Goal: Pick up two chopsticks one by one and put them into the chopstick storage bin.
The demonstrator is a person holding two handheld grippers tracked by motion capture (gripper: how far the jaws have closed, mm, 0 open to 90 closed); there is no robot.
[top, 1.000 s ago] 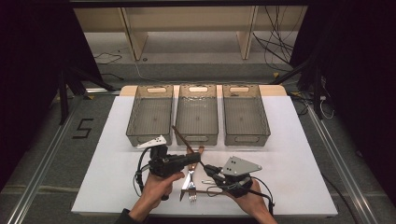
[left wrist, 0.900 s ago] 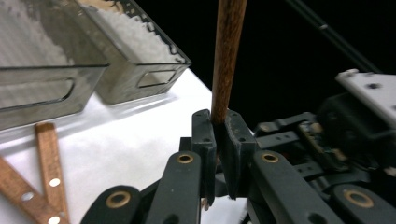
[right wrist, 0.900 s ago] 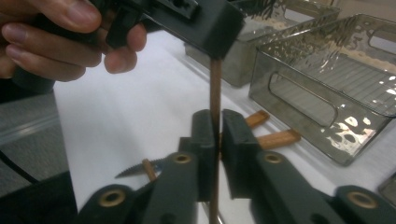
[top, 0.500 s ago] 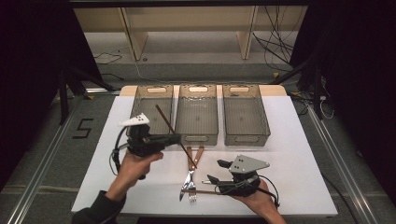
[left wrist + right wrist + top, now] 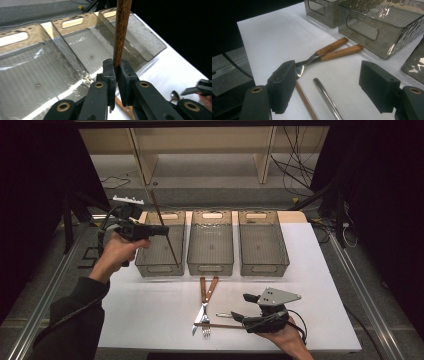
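My left gripper (image 5: 166,230) is held up over the left clear bin (image 5: 150,265), shut on a thin brown wooden stick (image 5: 165,231) that slants down toward the bin. In the left gripper view the stick (image 5: 121,32) rises from between the closed jaws (image 5: 116,68). My right gripper (image 5: 236,316) rests low near the table's front edge. Its jaws (image 5: 329,77) have just been opening and stand wide apart. A metal handle (image 5: 327,99) lies on the table between them, untouched, with a second brown stick (image 5: 305,100) beside it.
A knife and fork with wooden handles (image 5: 207,292) lie crossed on the white table (image 5: 320,285), just left of the right gripper. The middle bin (image 5: 211,267) and right bin (image 5: 264,269) stand in a row beside the left one. Dark floor and cables surround the table.
The left gripper has lifted the stick from the table's front middle and carried it up, left and away to above the left bin. The right gripper's jaws have opened.
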